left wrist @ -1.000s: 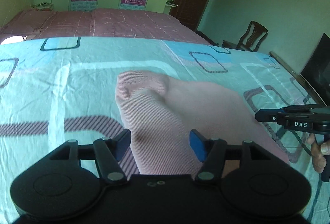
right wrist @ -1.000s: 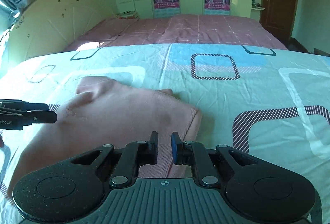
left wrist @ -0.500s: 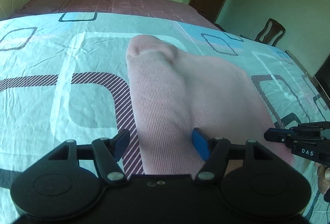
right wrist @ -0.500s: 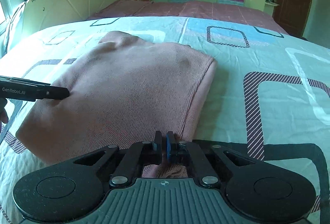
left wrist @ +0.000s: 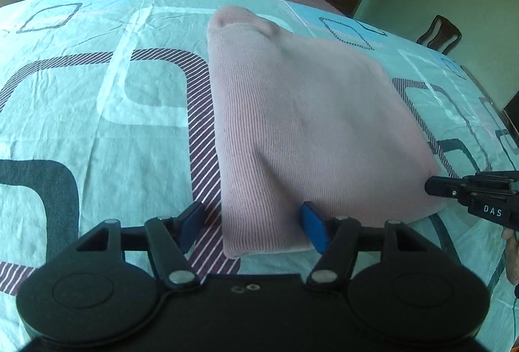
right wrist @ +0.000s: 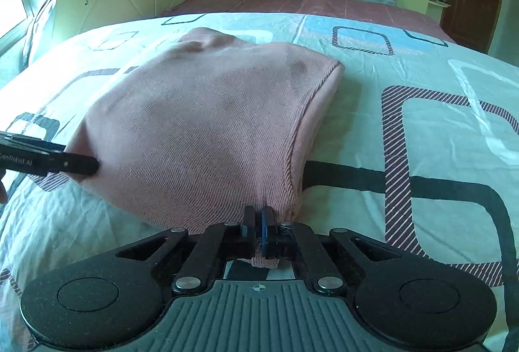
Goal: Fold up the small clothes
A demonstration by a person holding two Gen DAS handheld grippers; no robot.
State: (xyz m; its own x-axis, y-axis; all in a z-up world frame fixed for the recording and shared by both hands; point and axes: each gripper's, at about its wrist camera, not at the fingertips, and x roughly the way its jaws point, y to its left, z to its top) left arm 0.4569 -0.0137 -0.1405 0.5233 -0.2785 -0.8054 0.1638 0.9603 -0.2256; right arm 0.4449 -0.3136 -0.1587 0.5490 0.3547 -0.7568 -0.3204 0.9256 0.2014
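Right wrist view: the right tool (right wrist: 255,224) is clamped on the pink garment (right wrist: 207,125)'s near corner, ready to lift a fold. The left tool (left wrist: 251,227), jaws closing, straddles the other corner ungripped.

Garment (right wrist: 201,131) hem under clamped pads

Daylight entering from window (right wrist: 13,11) at left; greenish cast; fisheye edges bowing, corners vignetting; focus holding sharp.
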